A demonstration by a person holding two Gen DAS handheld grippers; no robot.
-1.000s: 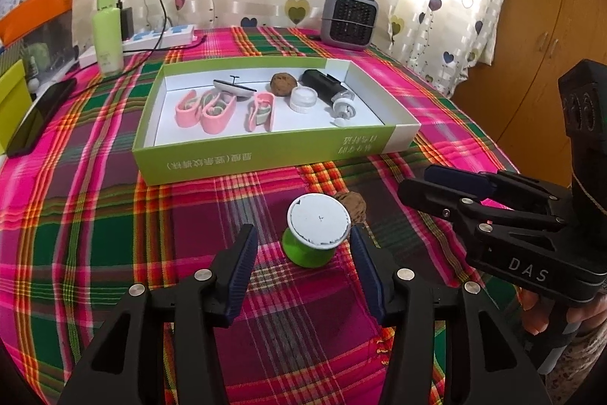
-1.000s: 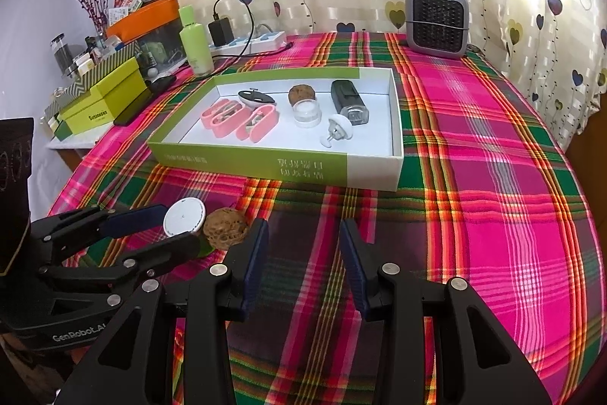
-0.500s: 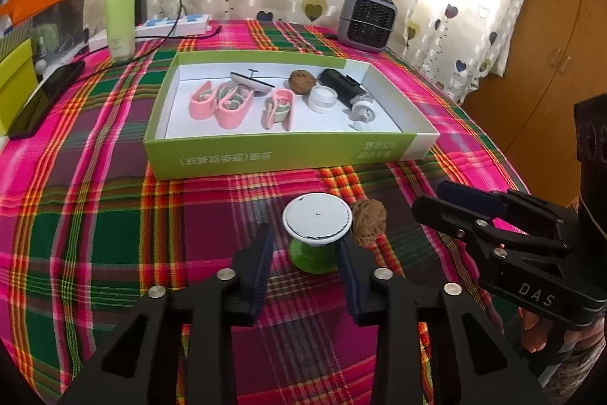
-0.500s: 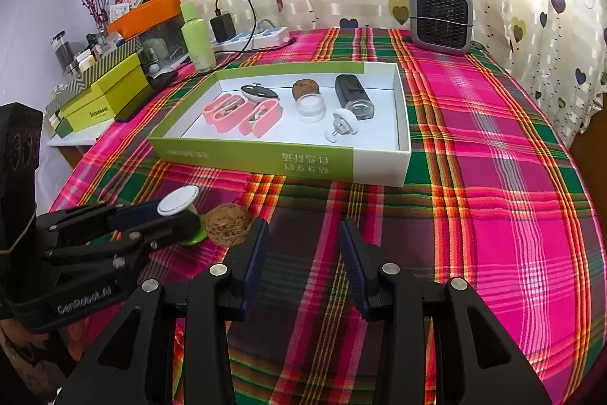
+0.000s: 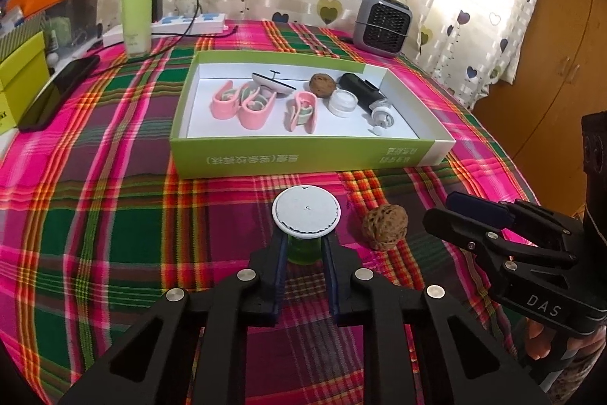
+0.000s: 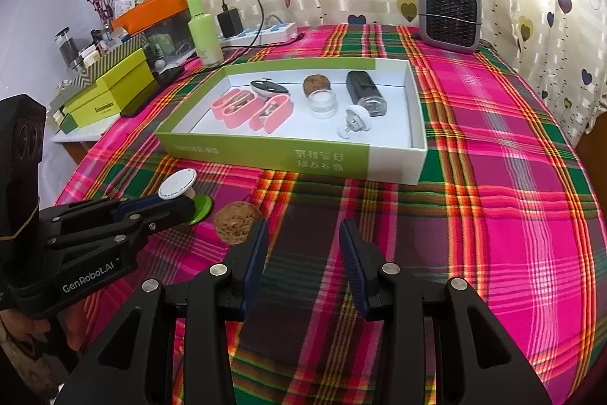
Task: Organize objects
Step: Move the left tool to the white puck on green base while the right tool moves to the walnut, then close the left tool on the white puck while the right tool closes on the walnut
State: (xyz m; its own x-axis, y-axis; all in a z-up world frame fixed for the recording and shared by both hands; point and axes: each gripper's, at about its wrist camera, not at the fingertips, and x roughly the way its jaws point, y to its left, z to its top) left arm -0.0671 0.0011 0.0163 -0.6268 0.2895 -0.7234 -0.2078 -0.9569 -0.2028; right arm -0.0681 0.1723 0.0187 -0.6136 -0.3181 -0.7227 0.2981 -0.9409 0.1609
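My left gripper (image 5: 305,253) is shut on the green spool with a white top (image 5: 306,213), which stands on the plaid tablecloth in front of the green-and-white box (image 5: 303,160). The spool also shows in the right wrist view (image 6: 178,183). A loose walnut (image 5: 384,226) lies just right of the spool. My right gripper (image 6: 303,245) is open and empty, the walnut (image 6: 237,217) just left of its left finger. The box (image 6: 265,154) holds pink clips, a walnut, a white jar, a black cylinder and small white parts.
A grey heater (image 6: 449,14) stands at the table's back right. A green bottle (image 5: 136,14), a power strip (image 5: 187,23) and a black phone (image 5: 57,92) lie at the back left. Yellow-green boxes (image 6: 114,82) stand beyond the left edge.
My left gripper moved forward and closed on the green spool. The walnut now lies a little farther from the spool. My right gripper stayed open, hardly moving.
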